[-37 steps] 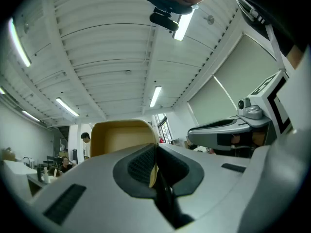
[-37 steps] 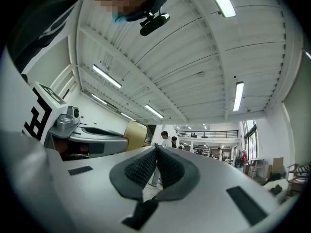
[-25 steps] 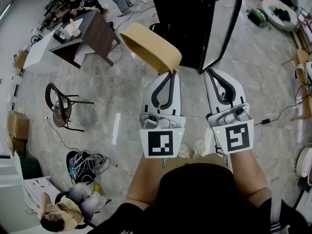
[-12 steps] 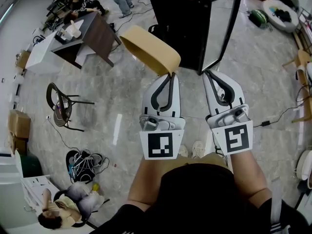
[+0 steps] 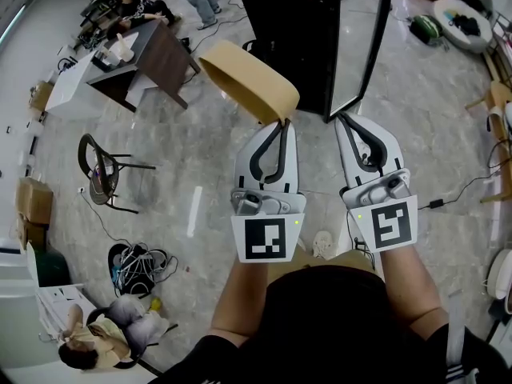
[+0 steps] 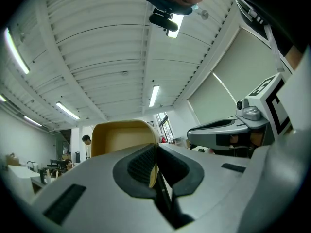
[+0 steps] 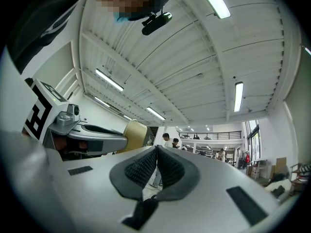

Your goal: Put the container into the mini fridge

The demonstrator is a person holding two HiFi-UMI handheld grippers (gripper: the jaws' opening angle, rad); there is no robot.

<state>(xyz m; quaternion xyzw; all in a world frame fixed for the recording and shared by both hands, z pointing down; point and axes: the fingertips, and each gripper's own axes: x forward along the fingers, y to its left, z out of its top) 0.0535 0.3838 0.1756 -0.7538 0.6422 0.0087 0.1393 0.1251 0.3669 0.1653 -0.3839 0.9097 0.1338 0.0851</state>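
Note:
A tan, shallow container is held up by its rim in my left gripper, which is shut on it. In the left gripper view the container rises just behind the closed pads of the left gripper. The black mini fridge stands on the floor straight ahead with its glass door swung open to the right. My right gripper is level with the left one, near the door's lower corner. In its own view the right gripper is shut, with nothing between its pads.
A dark table and a white desk stand to the left, with people beyond them. A chair and a cable heap are on the floor at left. A cable and bags lie at right.
The person has stepped forward; both grippers and the container have shifted slightly toward the fridge. The grip on the container is unchanged.

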